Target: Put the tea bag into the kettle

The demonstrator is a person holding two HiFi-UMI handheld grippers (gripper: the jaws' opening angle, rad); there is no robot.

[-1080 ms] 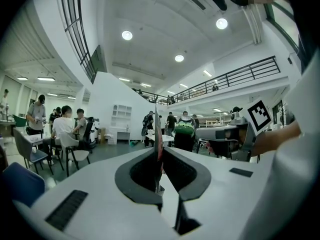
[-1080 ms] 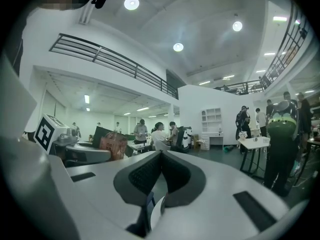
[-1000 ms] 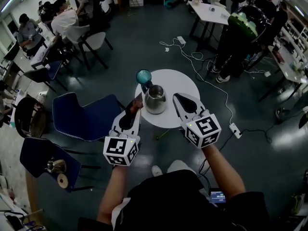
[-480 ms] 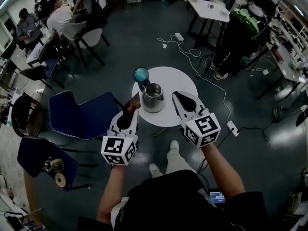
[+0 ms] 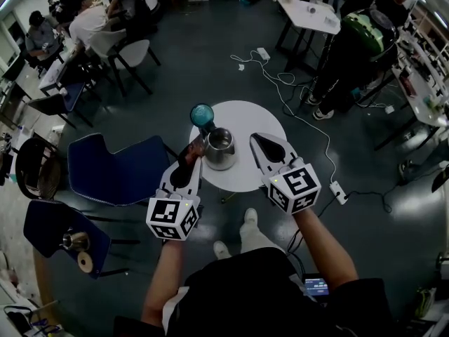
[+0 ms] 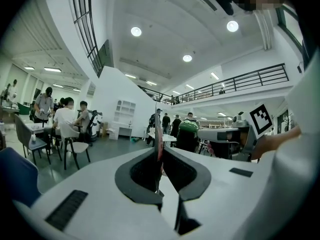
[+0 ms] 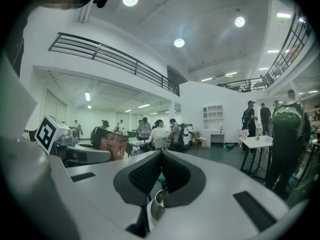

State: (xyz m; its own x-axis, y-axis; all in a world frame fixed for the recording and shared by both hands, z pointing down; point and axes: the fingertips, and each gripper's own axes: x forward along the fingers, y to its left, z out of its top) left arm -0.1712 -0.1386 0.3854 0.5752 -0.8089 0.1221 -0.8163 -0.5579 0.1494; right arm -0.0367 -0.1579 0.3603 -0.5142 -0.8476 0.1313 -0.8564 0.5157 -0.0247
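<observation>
Only right gripper view shows tea bag [image 7: 114,143] face; left tongs [image 6: 158,131] pinching.

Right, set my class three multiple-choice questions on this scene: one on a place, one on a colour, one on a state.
1. Where does the kettle stand? A on the round white table. B in a sink. C on a stove.
2. What colour is the round object beside the kettle? A red. B teal. C yellow.
3. What is the left hand-held gripper doing? A open and empty. B shut and empty. C shut on the tea bag.
Answers: 1 A, the head view shows it on the tabletop; 2 B, it is plainly teal; 3 C, the left gripper view shows the jaws pinching the thin bag.
</observation>
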